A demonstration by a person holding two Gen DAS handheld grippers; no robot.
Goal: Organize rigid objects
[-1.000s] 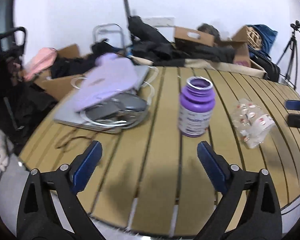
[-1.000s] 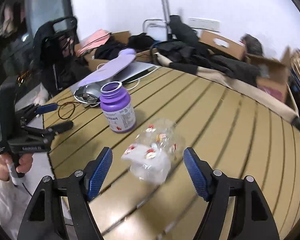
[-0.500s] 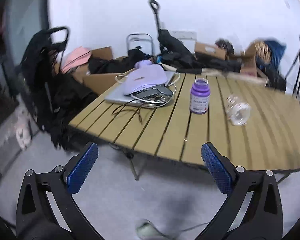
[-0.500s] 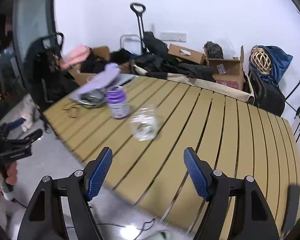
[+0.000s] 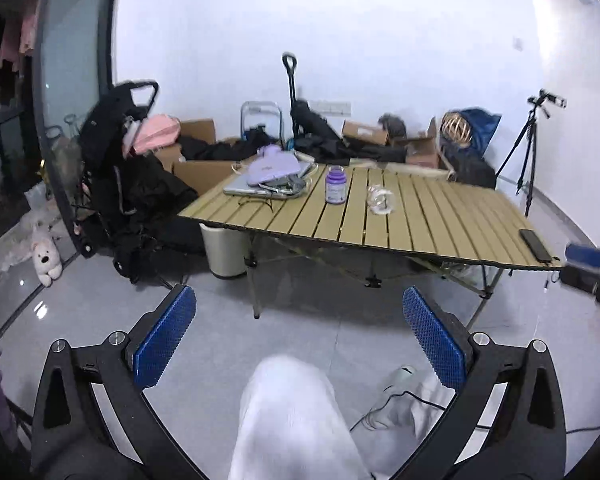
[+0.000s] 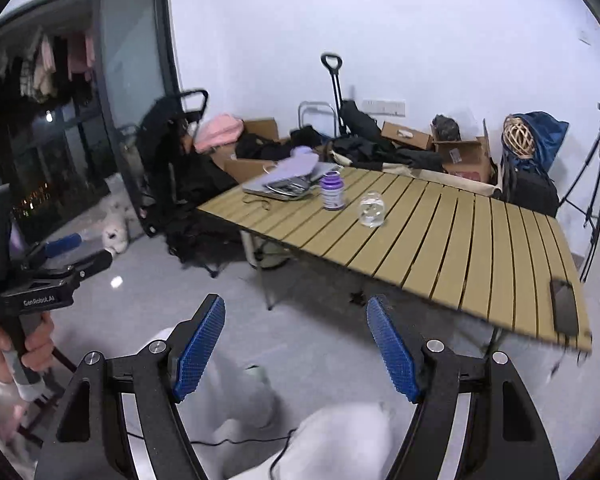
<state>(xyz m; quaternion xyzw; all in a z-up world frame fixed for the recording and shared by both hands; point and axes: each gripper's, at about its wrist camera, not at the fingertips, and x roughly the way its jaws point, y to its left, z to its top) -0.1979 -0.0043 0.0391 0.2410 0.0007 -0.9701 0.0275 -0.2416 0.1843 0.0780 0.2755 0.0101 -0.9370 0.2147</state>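
A purple bottle (image 5: pixel 335 187) stands upright on the slatted wooden table (image 5: pixel 440 224). A clear plastic jar (image 5: pixel 381 199) lies on its side just right of it. Both also show in the right wrist view: the bottle (image 6: pixel 332 191) and the jar (image 6: pixel 371 209). My left gripper (image 5: pixel 298 330) is open and empty, held well back from the table above the floor. My right gripper (image 6: pixel 296 350) is open and empty, also far back from the table. The left gripper (image 6: pixel 78 250) shows from the side in the right wrist view.
A laptop under a purple cloth (image 5: pixel 272 178) sits at the table's far left. A black phone (image 5: pixel 534 245) lies at the near right corner. A stroller (image 5: pixel 128 184), boxes, bags, a bin (image 5: pixel 224 246) and a tripod (image 5: pixel 528 152) surround the table. My white-clad legs (image 5: pixel 292 420) are below.
Both grippers have pulled far back from the table and dropped lower. The bottle and jar stay on the table, now distant. Both grippers stay open.
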